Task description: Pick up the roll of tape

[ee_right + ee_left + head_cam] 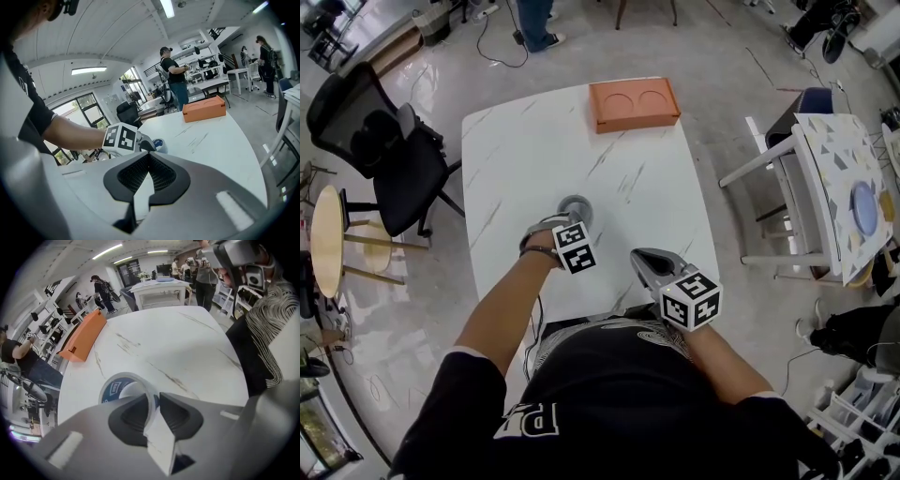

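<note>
The left gripper point(155, 401) is clamped on the near wall of the roll of tape point(123, 387), which appears to rest on the white marble-patterned table point(525, 141). The grasp is judged made and the lift not yet done. The right gripper point(149, 157) is held aside, jaws together and empty. An orange box point(633, 103) lies well apart, and no obstruction is seen.

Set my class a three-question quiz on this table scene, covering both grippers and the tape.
1. True or false: the left gripper has its jaws closed on the wall of the roll of tape.
2. The right gripper has its jaws: A) on the tape, B) together with nothing between them, C) wide apart.
3. Fill in: seen from the person, the orange box lies at the ____ end of the table.

Key: 1 true; 2 B; 3 far.
</note>
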`<action>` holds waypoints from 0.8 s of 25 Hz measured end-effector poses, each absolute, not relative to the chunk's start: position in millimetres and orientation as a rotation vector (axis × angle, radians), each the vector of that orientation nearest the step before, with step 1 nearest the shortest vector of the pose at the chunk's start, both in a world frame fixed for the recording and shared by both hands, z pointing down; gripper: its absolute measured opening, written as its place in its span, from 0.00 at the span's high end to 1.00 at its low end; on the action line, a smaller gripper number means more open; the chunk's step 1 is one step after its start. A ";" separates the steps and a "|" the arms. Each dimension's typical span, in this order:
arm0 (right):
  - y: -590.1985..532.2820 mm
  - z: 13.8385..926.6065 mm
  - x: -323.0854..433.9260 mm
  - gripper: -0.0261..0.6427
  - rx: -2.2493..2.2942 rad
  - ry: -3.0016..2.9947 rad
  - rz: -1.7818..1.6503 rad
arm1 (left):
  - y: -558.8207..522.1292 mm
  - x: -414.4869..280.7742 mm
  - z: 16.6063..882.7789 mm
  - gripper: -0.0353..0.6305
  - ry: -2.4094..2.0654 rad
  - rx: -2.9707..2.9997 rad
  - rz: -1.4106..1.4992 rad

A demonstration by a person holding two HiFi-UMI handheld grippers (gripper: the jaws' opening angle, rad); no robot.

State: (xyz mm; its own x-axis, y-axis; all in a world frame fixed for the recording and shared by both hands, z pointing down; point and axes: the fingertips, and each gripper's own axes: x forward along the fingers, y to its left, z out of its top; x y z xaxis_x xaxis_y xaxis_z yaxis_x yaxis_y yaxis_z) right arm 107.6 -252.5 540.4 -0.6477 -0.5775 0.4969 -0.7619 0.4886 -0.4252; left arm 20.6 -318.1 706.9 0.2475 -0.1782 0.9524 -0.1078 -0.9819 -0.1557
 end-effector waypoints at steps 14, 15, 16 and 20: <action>-254.0 527.8 83.1 0.96 1.083 -2.495 0.850 | -315.3 -27.7 639.9 0.75 0.600 -2.597 -1.742; -254.5 526.7 81.5 0.96 1.077 -2.497 0.843 | -315.0 -30.8 632.3 0.75 0.642 -2.625 -1.713; -254.9 525.7 80.1 0.96 1.071 -2.499 0.838 | -314.0 -33.3 624.7 0.75 0.681 -2.652 -1.683; -255.7 523.8 76.4 0.96 1.055 -2.502 0.820 | -303.5 -40.8 598.1 0.75 0.808 -2.739 -1.574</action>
State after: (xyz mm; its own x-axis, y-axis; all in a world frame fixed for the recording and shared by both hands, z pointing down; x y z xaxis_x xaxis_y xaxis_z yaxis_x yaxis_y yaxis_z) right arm 76.4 -255.7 523.8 -0.6834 -0.5544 0.4751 -0.7280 0.5663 -0.3864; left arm -40.8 -303.5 598.1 0.4132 -0.3575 0.8375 -0.4721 -0.8706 -0.1386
